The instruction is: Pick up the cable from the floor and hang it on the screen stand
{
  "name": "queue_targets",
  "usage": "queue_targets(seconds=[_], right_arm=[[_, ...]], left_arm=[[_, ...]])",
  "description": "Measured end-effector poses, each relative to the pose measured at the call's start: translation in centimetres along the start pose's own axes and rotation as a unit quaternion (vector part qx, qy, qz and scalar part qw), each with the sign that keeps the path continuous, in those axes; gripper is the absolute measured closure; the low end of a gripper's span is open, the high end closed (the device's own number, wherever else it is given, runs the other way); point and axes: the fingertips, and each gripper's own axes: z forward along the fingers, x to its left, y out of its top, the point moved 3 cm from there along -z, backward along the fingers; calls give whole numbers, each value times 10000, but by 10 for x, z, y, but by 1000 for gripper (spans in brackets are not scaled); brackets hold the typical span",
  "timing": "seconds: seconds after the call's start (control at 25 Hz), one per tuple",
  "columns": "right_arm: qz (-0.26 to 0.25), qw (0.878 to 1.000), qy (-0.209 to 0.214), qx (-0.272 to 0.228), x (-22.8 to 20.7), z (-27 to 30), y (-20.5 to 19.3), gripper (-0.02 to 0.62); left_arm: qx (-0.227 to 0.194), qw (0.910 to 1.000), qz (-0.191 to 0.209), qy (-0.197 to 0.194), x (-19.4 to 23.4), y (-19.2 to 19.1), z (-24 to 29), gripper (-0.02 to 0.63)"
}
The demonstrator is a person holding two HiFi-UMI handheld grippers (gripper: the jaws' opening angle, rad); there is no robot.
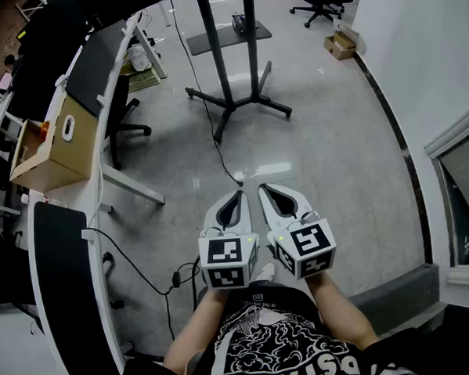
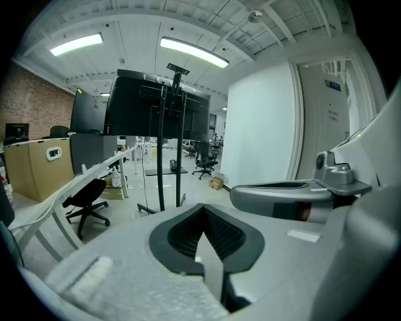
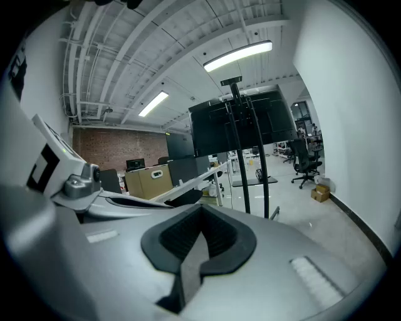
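Observation:
A thin black cable [image 1: 219,151] lies on the grey floor, running from the screen stand's base [image 1: 234,104] toward me and ending just ahead of the grippers. The stand's two black poles [image 1: 250,41] rise at top centre; its dark screen [image 2: 156,113] [image 3: 241,122] shows in both gripper views. I hold both grippers side by side above the floor, short of the cable's end. The left gripper [image 1: 237,198] [image 2: 202,212] is shut with nothing in it. Beside it, the right gripper [image 1: 264,192] [image 3: 200,214] is also shut and empty.
A long white desk [image 1: 100,174] runs along the left with a cardboard box [image 1: 48,145] on it and a black office chair [image 1: 121,118] beside it. Another black cable [image 1: 145,278] trails under the desk. A white wall [image 1: 424,63] bounds the right; a small carton [image 1: 341,44] sits by it.

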Motion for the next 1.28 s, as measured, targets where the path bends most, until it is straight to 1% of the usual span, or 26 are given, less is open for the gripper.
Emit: queue_targets(seconds=[0.12, 0.28, 0.4, 0.56, 0.72, 0.88, 1.0, 1.28], right_arm=[[-37, 10000, 9, -24, -1, -1, -1, 591], [13, 9999, 65, 132, -4, -2, -11, 591], [-18, 10000, -18, 61, -6, 1, -10, 589], [-122, 9998, 31, 120, -7, 13, -17, 589], [-187, 9991, 62, 369, -9, 33, -25, 589], [-245, 9980, 112, 563, -10, 66, -26, 589], [-266, 9961, 225, 807, -12, 93, -43, 589], [-238, 9928, 268, 1144, -25, 169, -68, 589]], left_arm=[[-8, 10000, 20, 12, -1, -1, 0, 612], [-4, 10000, 17, 23, -1, -2, 2, 612], [86, 10000, 15, 8, 1, -10, 5, 612], [119, 9999, -77, 12, 6, -17, 12, 612], [139, 9997, -211, 12, 16, -23, 26, 612], [181, 9987, -459, 101, 40, -28, 45, 612], [293, 9973, -648, 169, 62, -37, 61, 611], [571, 9935, -962, 227, 125, -59, 111, 611]])
